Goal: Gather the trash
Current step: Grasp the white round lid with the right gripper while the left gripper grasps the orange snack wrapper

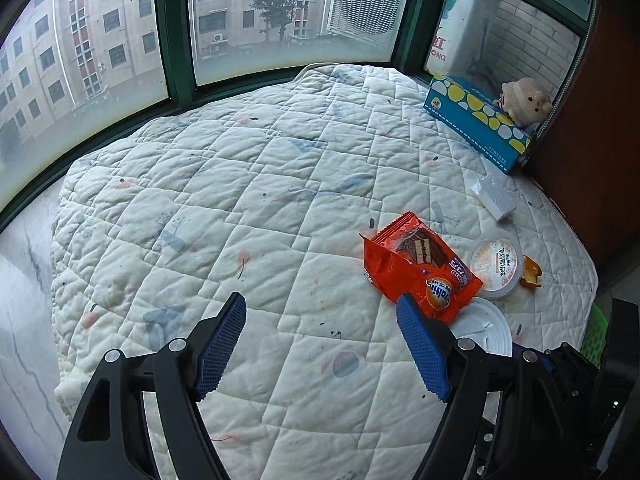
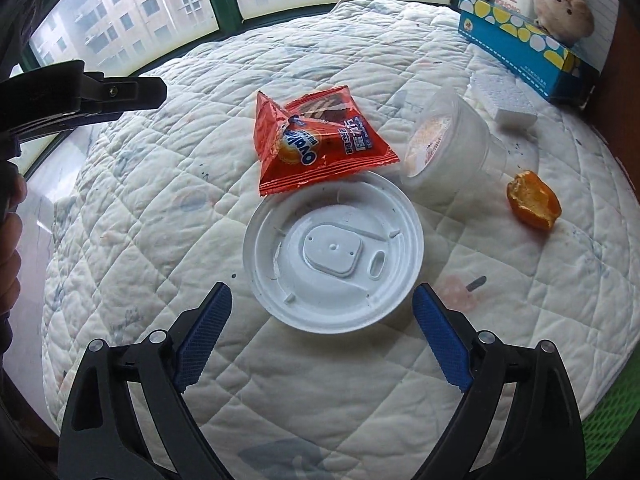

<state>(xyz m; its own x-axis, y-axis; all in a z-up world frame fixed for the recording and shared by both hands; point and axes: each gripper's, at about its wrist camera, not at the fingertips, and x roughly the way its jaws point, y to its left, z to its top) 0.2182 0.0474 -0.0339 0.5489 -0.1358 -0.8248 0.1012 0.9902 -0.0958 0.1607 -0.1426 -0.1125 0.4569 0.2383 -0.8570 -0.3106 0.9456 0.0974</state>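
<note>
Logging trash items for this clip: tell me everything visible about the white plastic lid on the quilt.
The white plastic lid is a round, thin, moulded disc with a raised rim, a rounded-rectangular boss at its centre and a small oval opening beside it. It lies flat on the quilted cover, ungripped, just ahead of the open right gripper. The orange snack wrapper overlaps its far edge; the tipped plastic cup lies close by.

Orange wrapper point(image 2: 320, 142), lid point(image 2: 334, 256), cup point(image 2: 444, 144), peel point(image 2: 534, 200)

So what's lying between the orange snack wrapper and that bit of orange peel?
The small white plastic cup lies on its side between the wrapper and the peel, touching neither. The right wrist view shows it best.
</note>
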